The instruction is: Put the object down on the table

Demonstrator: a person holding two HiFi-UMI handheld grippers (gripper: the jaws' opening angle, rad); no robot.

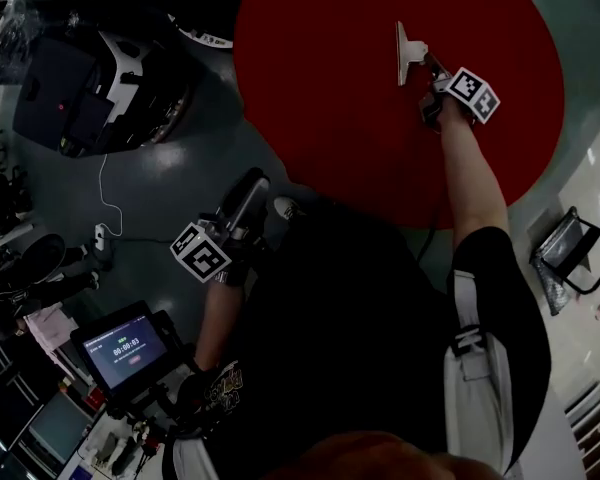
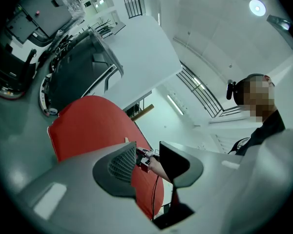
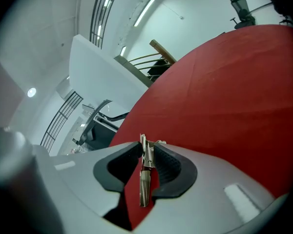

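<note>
Red and matte, the round cloth-like surface fills the upper half of the head view. In the upper right of the frame the right claw, at the end of an outstretched arm, is clenched on a thin silvery metal spring clip. Whether the clip touches the surface cannot be told. The left claw hangs left of centre, off the surface and over the glossy grey-green floor.

In the left gripper view, the left claw is released and empty. Its ribbed dark pads stand apart, with the red surface behind them.

In the right gripper view, the right claw pinches the clip edge-on at lower centre, its coiled spring showing between the grooved pads. The surface slopes across the right of the frame, faintly creased.

The clip looks hard, flat and slippery. Let go from any height, it would likely bounce or skid on the cloth. Held by so narrow an edge, it could also twist in the pads and land askew.
</note>
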